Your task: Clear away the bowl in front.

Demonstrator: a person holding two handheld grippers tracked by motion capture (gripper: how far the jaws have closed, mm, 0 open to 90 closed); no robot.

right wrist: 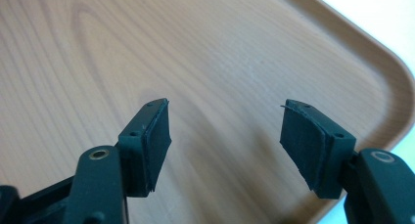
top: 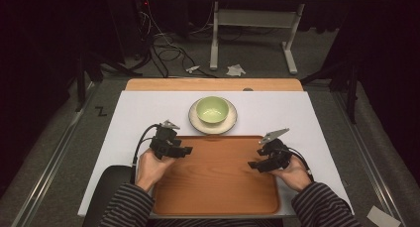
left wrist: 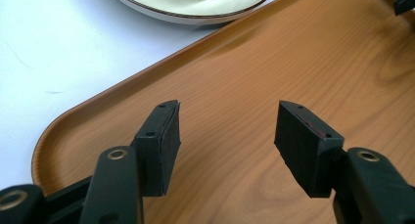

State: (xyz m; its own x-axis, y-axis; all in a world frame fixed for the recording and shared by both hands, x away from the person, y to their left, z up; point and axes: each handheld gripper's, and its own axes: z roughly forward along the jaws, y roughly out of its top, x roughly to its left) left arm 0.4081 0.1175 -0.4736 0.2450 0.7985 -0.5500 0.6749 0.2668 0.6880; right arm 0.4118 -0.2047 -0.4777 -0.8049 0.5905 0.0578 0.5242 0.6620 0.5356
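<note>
Over the wooden tray (top: 218,187) on the white worktop (top: 138,113), the left claw (top: 184,150) and the right claw (top: 253,164) point in at each other from the tray's two sides, each held in a hand with a stripy sleeve. Both claws are spread wide with nothing between them. Just past the tray's far edge sits a green bowl (top: 212,109) on a pale plate (top: 229,125).

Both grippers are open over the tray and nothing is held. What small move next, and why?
Probably ease the left gripper forward toward the plate carrying the green bowl. Both it and the right gripper hang open over the bare wooden tray, and the plate sits just beyond the tray's far rim, nearer the left gripper.
</note>
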